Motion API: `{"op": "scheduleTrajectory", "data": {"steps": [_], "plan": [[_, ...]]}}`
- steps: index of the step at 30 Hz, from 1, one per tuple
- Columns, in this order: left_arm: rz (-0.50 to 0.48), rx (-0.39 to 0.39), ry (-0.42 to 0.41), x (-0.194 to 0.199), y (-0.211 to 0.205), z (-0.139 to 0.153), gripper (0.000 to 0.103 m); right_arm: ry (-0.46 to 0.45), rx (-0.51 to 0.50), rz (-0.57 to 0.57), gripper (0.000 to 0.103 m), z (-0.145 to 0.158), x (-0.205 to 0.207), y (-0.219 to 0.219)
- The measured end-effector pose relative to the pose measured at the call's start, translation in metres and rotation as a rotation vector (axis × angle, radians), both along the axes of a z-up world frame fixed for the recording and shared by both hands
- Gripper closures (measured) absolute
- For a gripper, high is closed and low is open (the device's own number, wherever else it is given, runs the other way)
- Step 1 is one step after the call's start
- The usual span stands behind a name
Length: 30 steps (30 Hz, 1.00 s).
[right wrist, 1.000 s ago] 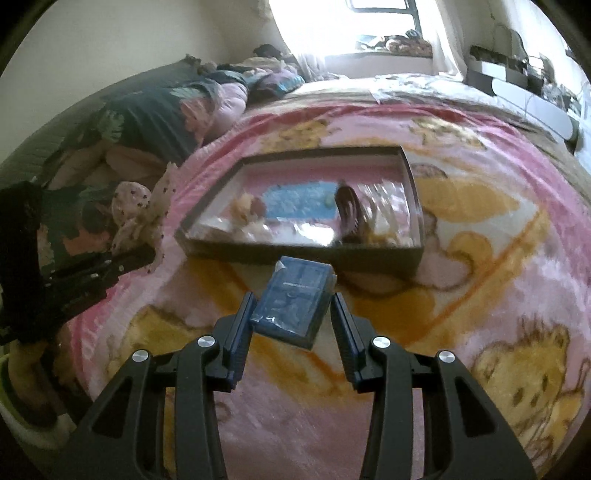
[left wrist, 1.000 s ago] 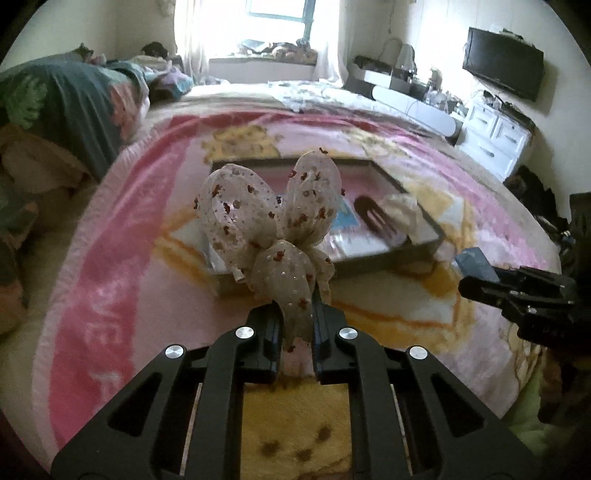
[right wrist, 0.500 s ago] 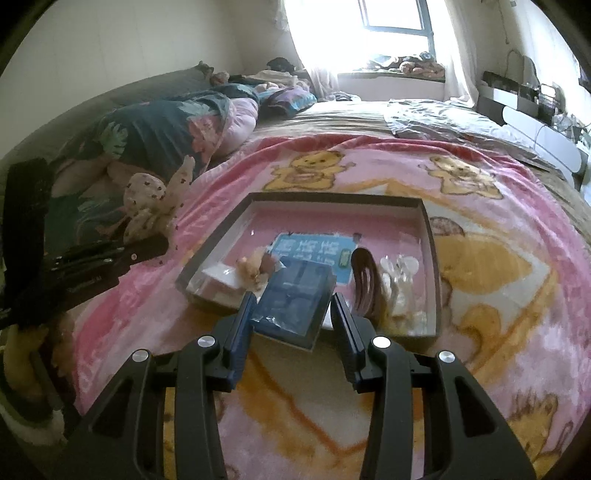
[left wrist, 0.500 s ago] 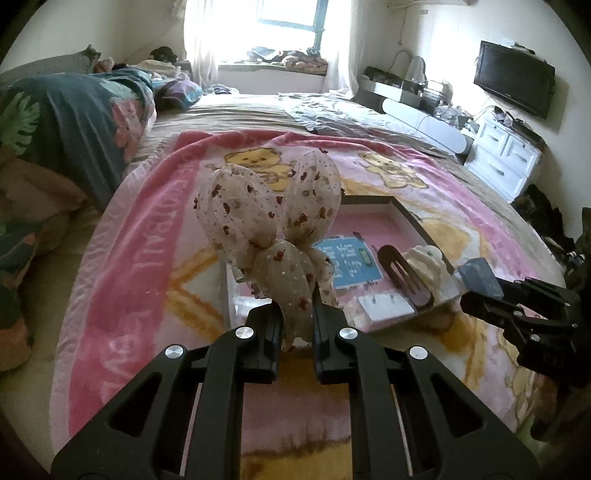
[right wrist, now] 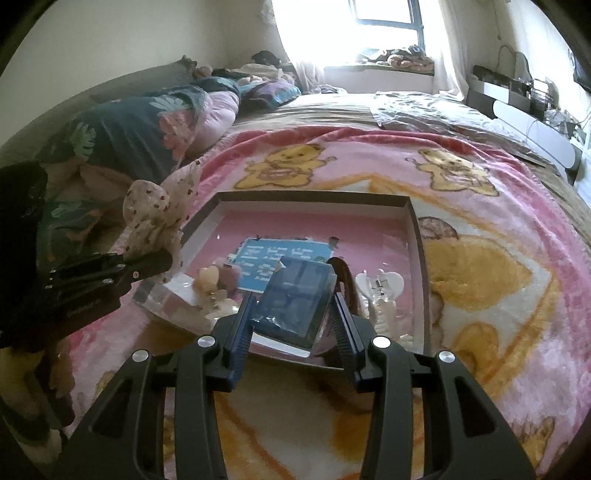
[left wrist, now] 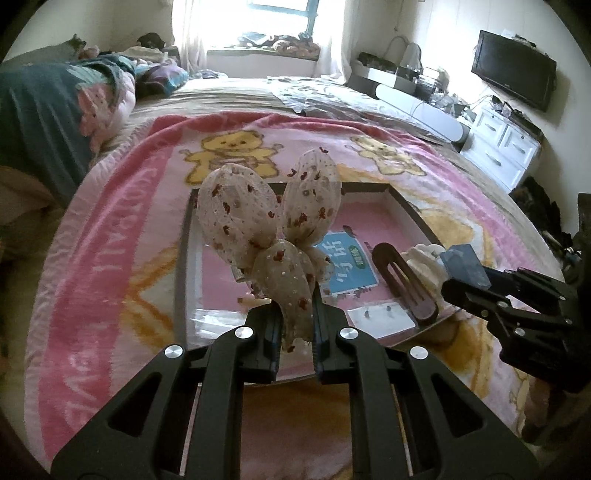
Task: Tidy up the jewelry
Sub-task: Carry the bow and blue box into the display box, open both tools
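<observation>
Left wrist view: a spotted fabric bow (left wrist: 273, 236) is pinched by the left hand-held gripper (left wrist: 297, 325) above the tray (left wrist: 184, 258) on the bed. A blue packet (right wrist: 295, 295) is clamped by the right hand-held gripper (right wrist: 293, 317). Several pieces are already laid inside; both held items remain to be placed.

A pink blanket (left wrist: 110, 236) with yellow bears covers the bed (left wrist: 229, 92). A dark floral quilt (right wrist: 122, 136) lies bunched beside it. A television (left wrist: 513, 70) hangs above white drawers (left wrist: 506, 151), near the bright window (right wrist: 384, 22).
</observation>
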<state>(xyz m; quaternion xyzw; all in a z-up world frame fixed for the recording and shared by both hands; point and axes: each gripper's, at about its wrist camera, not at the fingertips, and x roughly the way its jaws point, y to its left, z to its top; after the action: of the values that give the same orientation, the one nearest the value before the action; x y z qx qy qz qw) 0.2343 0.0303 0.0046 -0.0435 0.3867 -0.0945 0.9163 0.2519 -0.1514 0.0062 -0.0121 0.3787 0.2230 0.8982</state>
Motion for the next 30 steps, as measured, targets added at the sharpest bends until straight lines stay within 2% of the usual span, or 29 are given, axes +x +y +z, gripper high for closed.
{"op": "scheduleTrajectory", "data": {"steps": [9,18,25,30], "plan": [[-0.032,-0.01,0.04,0.006,-0.015,-0.015,0.096,0.011,-0.014,-0.02,0.063,-0.012,0.007,-0.009],[-0.108,-0.026,0.049,0.01,-0.043,-0.016,0.096,-0.018,-0.053,-0.08,0.063,-0.015,-0.005,-0.045],[-0.137,-0.006,0.076,0.016,-0.064,-0.023,0.095,-0.034,-0.013,-0.124,0.063,-0.013,0.001,-0.07],[-0.126,0.007,0.108,0.026,-0.067,-0.033,0.094,-0.027,0.005,-0.114,0.063,-0.016,0.005,-0.074]]}}
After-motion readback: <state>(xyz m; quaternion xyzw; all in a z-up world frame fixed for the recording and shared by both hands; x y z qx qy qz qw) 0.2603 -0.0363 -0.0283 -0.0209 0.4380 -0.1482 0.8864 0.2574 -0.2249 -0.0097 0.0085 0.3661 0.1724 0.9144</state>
